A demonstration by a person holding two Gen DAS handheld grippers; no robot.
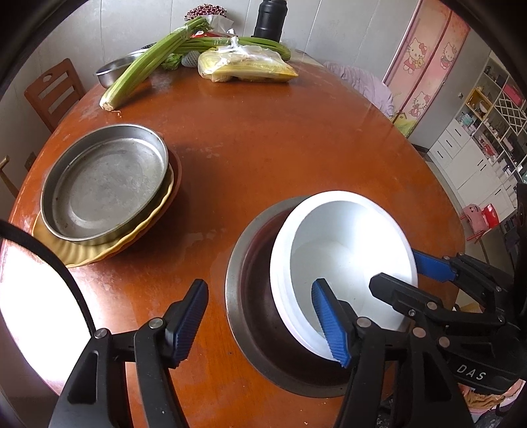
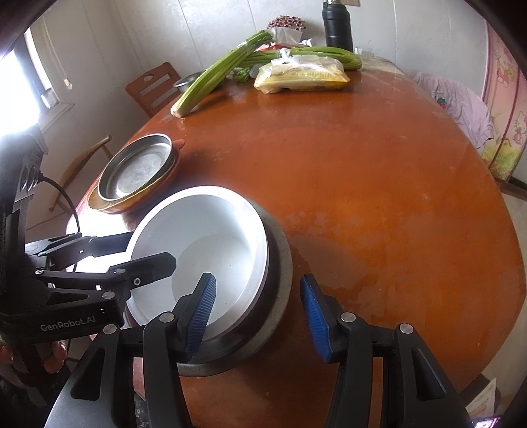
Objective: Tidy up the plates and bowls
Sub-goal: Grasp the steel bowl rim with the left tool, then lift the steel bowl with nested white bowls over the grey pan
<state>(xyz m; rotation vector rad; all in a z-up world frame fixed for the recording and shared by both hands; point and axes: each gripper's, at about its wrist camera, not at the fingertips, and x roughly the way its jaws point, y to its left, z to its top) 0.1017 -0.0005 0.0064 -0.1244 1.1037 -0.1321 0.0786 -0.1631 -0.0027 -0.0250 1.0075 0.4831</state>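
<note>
A white bowl (image 1: 342, 260) sits tilted inside a steel bowl (image 1: 250, 296) near the table's front edge; both also show in the right wrist view, white bowl (image 2: 210, 243) and steel bowl (image 2: 280, 263). My left gripper (image 1: 263, 319) is open, its right finger inside the white bowl, its left finger over the table. My right gripper (image 2: 260, 312) is open and straddles the near rims of both bowls. A steel plate (image 1: 105, 181) lies on a yellow plate (image 1: 131, 237), stacked at the left.
A round brown table (image 1: 280, 148) holds celery (image 1: 148, 62), a bagged corn pack (image 1: 243, 66), a steel basin (image 1: 112, 69) and a black flask (image 1: 268, 19) at the far edge. A wooden chair (image 1: 54, 92) stands at the left.
</note>
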